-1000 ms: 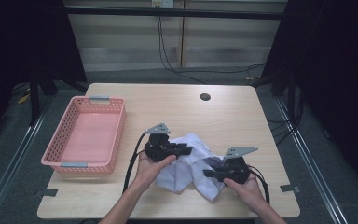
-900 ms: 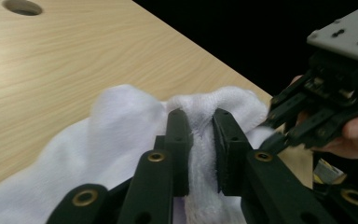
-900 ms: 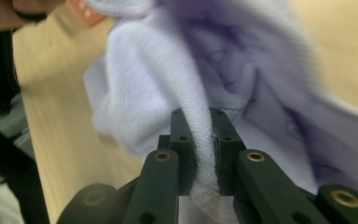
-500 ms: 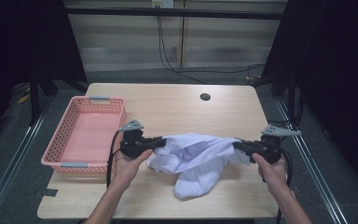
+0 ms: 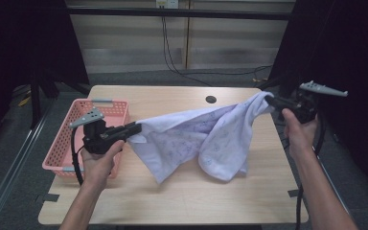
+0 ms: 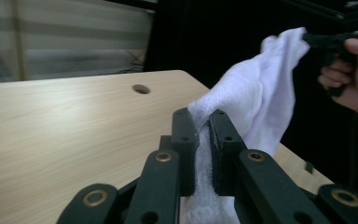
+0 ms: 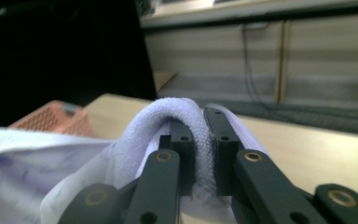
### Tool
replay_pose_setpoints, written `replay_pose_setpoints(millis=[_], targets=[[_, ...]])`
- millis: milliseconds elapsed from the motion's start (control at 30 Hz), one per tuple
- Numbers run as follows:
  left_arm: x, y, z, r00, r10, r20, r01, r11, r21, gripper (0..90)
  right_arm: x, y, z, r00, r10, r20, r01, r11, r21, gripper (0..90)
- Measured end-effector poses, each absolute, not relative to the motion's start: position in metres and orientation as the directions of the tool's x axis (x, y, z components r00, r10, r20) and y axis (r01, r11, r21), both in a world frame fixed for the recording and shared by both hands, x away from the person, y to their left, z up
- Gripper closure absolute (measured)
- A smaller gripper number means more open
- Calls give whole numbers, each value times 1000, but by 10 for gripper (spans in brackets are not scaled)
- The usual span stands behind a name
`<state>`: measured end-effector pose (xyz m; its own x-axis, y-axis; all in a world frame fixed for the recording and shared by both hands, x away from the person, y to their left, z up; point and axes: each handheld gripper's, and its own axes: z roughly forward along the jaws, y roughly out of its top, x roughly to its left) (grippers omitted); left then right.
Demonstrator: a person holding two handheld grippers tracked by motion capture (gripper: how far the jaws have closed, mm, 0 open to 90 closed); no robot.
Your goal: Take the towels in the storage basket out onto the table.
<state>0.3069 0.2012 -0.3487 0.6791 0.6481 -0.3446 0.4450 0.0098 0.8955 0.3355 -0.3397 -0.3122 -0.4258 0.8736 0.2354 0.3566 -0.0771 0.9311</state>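
The wooden worktop (image 5: 182, 201) carries a pink basket (image 5: 62, 148) at its left edge and has a small dark hole (image 5: 211, 99) near the far side. Above it a white towel (image 5: 196, 139) with a faint print hangs stretched between both hands, its lower folds drooping onto the wood. The left claw (image 5: 135, 129), just beside the basket, is clenched on one end of the towel; the right claw (image 5: 270, 101), raised past the right edge, is clenched on the other end.
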Motion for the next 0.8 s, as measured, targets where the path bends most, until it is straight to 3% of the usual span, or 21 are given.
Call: replay_pose_setpoints(millis=[100, 200, 267, 300, 433, 567, 733, 800], targets=[[312, 210, -364, 644, 667, -373, 490, 15, 872, 825, 348, -351, -306, -372, 898, 233, 360, -91, 929, 822], [317, 208, -386, 629, 676, -384, 532, -13, 847, 803, 360, -358, -322, -360, 904, 231, 402, -73, 913, 741], [321, 203, -397, 639, 647, -415, 566, -31, 824, 667, 366, -355, -338, -355, 913, 204, 451, -24, 892, 621], [322, 199, -399, 648, 646, -403, 561, -47, 826, 599, 368, -353, -347, -365, 912, 189, 475, 8, 880, 632], [323, 183, -402, 669, 639, -379, 550, -84, 831, 518, 364, -346, -369, -373, 905, 207, 495, 5, 869, 519], [323, 164, -414, 704, 609, -366, 561, -161, 812, 514, 359, -348, -383, -355, 913, 199, 521, 17, 853, 461], [327, 148, -450, 724, 571, -387, 597, -237, 766, 541, 343, -352, -398, -377, 901, 214, 538, 25, 842, 462], [328, 144, -464, 726, 577, -374, 605, -278, 746, 510, 334, -346, -409, -403, 887, 227, 552, 37, 833, 460]])
